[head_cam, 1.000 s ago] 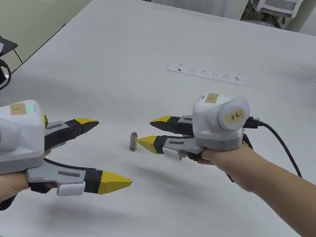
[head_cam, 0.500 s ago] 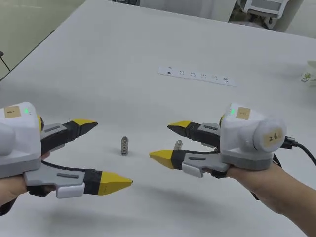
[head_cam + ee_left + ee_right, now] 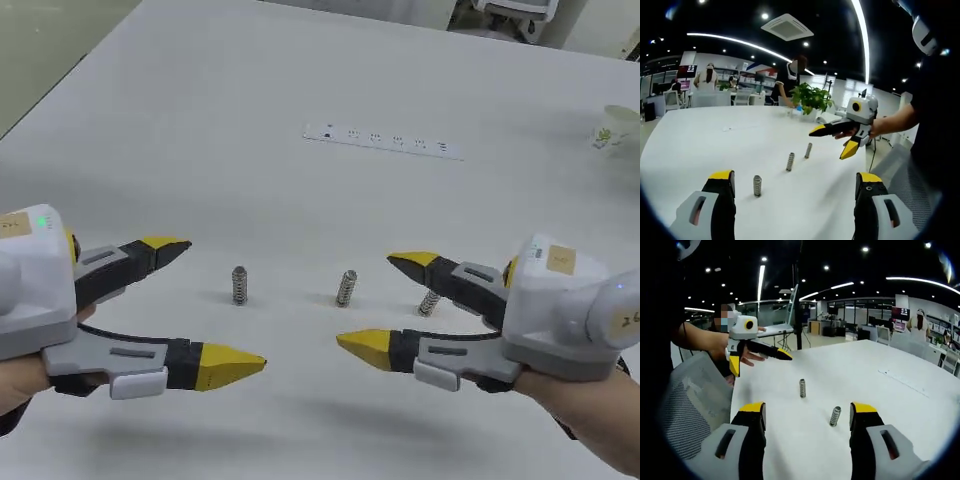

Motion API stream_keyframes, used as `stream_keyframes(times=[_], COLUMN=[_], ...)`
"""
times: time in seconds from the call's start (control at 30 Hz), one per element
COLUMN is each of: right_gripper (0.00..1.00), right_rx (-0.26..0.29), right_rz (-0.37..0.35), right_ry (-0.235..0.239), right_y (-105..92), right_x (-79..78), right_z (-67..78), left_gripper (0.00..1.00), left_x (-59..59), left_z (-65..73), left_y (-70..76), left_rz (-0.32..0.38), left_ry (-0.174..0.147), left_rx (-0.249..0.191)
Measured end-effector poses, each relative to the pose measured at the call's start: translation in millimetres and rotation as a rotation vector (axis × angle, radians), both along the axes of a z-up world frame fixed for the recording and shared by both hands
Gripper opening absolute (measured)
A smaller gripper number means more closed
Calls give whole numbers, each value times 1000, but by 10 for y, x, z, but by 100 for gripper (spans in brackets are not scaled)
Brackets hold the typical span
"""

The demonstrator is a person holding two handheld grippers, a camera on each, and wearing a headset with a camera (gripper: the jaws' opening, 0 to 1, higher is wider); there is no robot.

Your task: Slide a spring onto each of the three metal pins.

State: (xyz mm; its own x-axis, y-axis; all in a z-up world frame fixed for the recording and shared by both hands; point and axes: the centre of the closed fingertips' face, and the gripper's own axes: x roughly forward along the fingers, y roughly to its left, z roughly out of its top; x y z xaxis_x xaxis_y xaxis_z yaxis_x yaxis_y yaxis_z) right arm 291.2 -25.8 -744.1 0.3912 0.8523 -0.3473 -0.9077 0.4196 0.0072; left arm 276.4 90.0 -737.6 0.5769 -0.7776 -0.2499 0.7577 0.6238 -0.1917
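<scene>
Three short grey coil springs (image 3: 346, 288) stand in a row, the rightmost leaning; left gripper (image 3: 222, 302) and right gripper (image 3: 366, 300) spread wide, empty

Setting: open-plan office. Left gripper view: ceiling air vent (image 3: 786, 26) top centre, light strip (image 3: 740, 42) upper left, potted plant (image 3: 810, 97) mid-frame. Right gripper view: desk monitor (image 3: 901, 313) upper right. Head view: white table (image 3: 300, 80), power strip (image 3: 383, 141).
</scene>
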Motion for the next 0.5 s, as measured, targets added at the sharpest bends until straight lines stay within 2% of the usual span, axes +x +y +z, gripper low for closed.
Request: stream_keyframes(times=[0.17,0.3,0.5], right_gripper=[72,77,81], right_rx=[-1,-14,9], right_rz=[-35,-50,-114], right_ry=[21,23,41], right_y=[-209,-322,-511], right_x=[-39,-72,-57], right_z=[-52,-80,-89], left_gripper=[98,98,98], left_x=[-11,-22,-26], left_z=[-15,-46,-9], left_y=[0,28,67], left_rz=[-2,-7,-3], left_ry=[4,9,7], left_rx=[3,27,26])
